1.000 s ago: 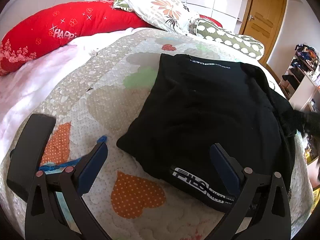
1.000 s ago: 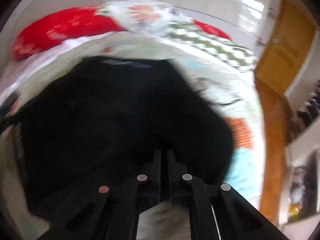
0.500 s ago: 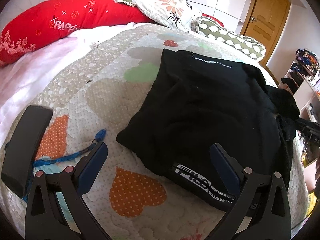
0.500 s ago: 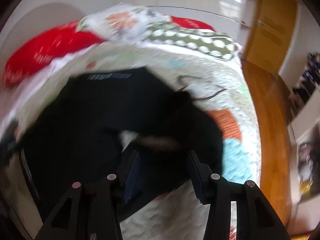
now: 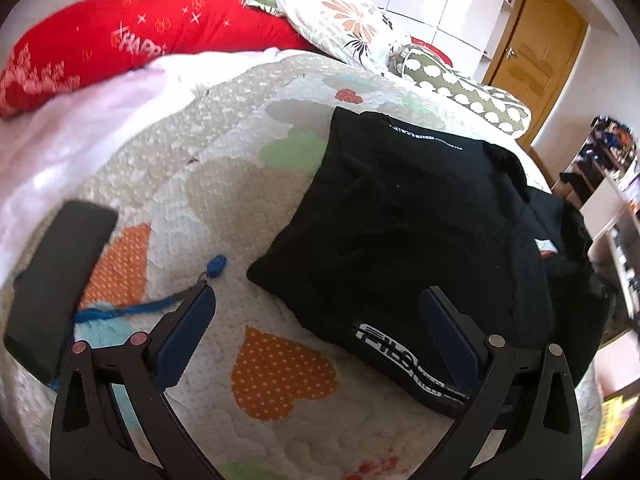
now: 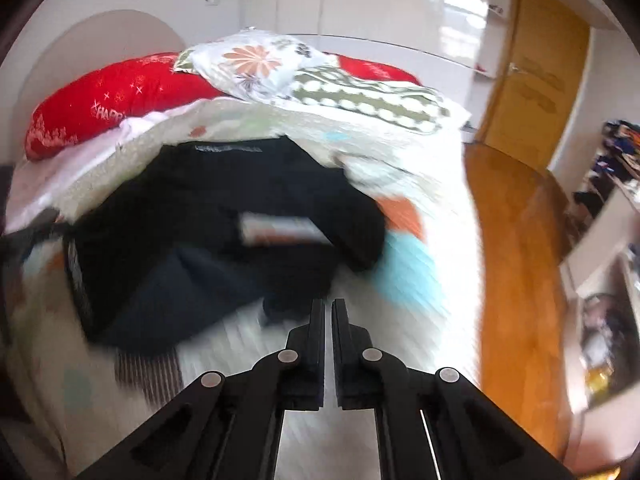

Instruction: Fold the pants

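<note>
The black pants lie folded into a rough square on the quilted bedspread, with white lettering along their near edge. My left gripper is open and empty, its jaws spread over the pants' near left corner, a little above the bed. In the right wrist view the pants lie ahead and to the left, blurred, with a white label showing on top. My right gripper is shut and empty, just off the pants' near right edge.
A black phone and a blue cord lie on the bed's left. Red, floral and green dotted pillows line the head of the bed. Wooden floor and a door are to the right.
My right gripper opened, let go of the pants, pulled back toward the near edge and shut again empty. The left gripper stayed open and drifted slightly back.
</note>
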`<act>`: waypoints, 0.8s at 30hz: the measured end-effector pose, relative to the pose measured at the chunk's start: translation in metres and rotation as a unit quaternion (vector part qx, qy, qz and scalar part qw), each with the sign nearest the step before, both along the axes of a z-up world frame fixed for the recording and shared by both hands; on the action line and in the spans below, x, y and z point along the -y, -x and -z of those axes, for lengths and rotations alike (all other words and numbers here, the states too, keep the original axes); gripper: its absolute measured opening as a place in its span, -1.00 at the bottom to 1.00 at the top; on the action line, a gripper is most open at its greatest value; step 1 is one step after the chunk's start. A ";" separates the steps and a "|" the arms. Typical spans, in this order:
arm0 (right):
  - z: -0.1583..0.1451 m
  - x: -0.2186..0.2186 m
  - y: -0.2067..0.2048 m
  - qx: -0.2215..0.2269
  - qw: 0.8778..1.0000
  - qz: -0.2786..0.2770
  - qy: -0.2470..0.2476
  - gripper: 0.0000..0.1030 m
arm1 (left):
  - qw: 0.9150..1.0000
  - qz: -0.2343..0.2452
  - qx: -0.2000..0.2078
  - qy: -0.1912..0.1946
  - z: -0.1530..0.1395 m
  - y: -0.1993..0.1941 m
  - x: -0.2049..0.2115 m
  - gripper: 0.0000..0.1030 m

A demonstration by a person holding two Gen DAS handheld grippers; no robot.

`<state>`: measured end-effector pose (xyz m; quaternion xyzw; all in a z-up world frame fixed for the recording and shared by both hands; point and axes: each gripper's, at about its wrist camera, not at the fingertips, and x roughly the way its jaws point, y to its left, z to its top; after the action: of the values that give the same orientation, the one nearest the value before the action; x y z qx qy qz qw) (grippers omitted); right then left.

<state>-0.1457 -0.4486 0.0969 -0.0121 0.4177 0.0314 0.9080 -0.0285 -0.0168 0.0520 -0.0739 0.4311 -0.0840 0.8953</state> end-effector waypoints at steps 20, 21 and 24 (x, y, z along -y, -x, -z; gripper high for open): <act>0.064 0.010 -0.057 0.020 0.974 0.114 -0.195 -0.84 | 0.994 0.022 -0.067 0.086 0.025 -0.021 0.035 0.68; 0.056 0.012 -0.055 0.027 0.976 0.115 -0.183 -0.84 | 0.995 0.022 -0.067 0.077 0.025 -0.024 0.037 -0.07; 0.021 0.024 -0.029 0.063 0.983 0.120 -0.126 -0.84 | 0.991 0.025 -0.075 0.105 0.020 -0.033 0.028 -0.60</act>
<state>-0.1166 -0.4730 0.0755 0.1509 0.3507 -0.0261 0.9239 0.0045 -0.0453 0.0318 -0.1623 0.4874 -0.1452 0.8456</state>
